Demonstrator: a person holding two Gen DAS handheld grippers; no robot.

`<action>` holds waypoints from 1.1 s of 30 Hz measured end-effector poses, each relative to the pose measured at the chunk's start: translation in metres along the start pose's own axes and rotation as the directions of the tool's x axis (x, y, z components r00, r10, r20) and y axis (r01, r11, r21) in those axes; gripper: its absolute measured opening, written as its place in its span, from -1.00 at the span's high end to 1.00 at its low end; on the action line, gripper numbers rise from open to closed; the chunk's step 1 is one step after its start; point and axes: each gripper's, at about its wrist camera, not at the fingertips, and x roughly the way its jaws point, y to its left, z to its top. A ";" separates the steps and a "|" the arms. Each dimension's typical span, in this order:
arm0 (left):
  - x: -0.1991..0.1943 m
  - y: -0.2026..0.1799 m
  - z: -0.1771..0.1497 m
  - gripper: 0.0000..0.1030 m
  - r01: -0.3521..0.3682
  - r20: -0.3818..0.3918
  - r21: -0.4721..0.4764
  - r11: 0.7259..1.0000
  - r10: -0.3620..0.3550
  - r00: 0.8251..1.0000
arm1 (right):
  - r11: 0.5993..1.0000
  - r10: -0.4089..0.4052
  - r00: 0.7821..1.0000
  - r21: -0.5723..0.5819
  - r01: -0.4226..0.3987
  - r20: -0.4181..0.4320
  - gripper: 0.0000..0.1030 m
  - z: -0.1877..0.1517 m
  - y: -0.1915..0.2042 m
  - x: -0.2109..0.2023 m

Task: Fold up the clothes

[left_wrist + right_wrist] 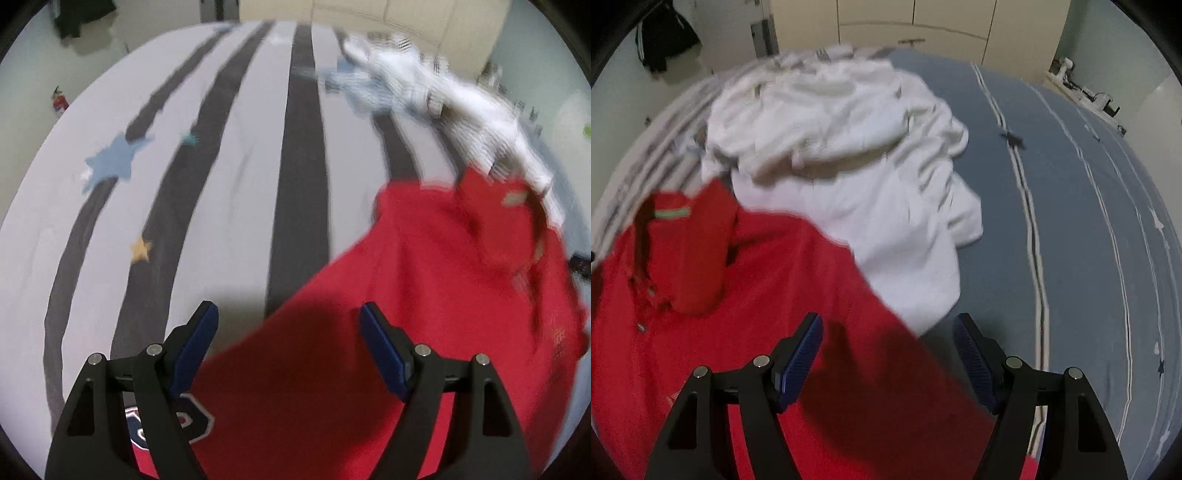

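Hovering over the bed [236,155], your left gripper [288,347] and right gripper [888,354] both gape wide, holding nothing. Under their fingers lies the red shirt [783,266] (white clothes [849,155] ahead). Pinch one edge only.

red shirt [783,280]: 1 | white garment heap [849,155]: 1 | claws: 2, left [289,325], right [887,334]
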 end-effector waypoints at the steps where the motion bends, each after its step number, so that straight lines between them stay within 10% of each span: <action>1: 0.006 0.003 -0.003 -0.51 -0.018 -0.005 0.021 1.000 0.018 1.000 | 0.999 -0.035 0.999 -0.006 0.035 -0.036 -0.34 -0.004 -0.001 0.010; 9: -0.013 0.044 0.005 -0.54 -0.155 0.064 -0.105 0.982 0.162 0.985 | 0.969 -0.114 0.991 0.214 0.126 -0.065 -0.36 -0.018 -0.056 0.014; 14: -0.039 0.054 0.004 -0.53 -0.148 0.116 -0.143 0.979 0.165 0.979 | 0.983 -0.087 0.996 0.163 0.084 0.012 -0.36 -0.020 -0.049 -0.013; 22: -0.022 0.033 -0.016 -0.53 -0.151 0.030 0.019 0.988 0.151 0.988 | 0.996 0.024 0.995 0.082 -0.031 0.096 -0.37 -0.046 0.006 -0.043; 30: -0.047 0.085 -0.022 -0.48 -0.241 0.103 -0.162 0.957 0.259 0.960 | 0.978 -0.113 0.990 0.166 0.125 -0.081 -0.36 -0.061 -0.033 0.008; 33: -0.080 0.107 -0.029 -0.50 -0.150 0.152 -0.279 0.949 0.198 0.968 | 0.957 -0.143 0.989 0.249 0.150 -0.047 -0.36 -0.059 -0.053 -0.007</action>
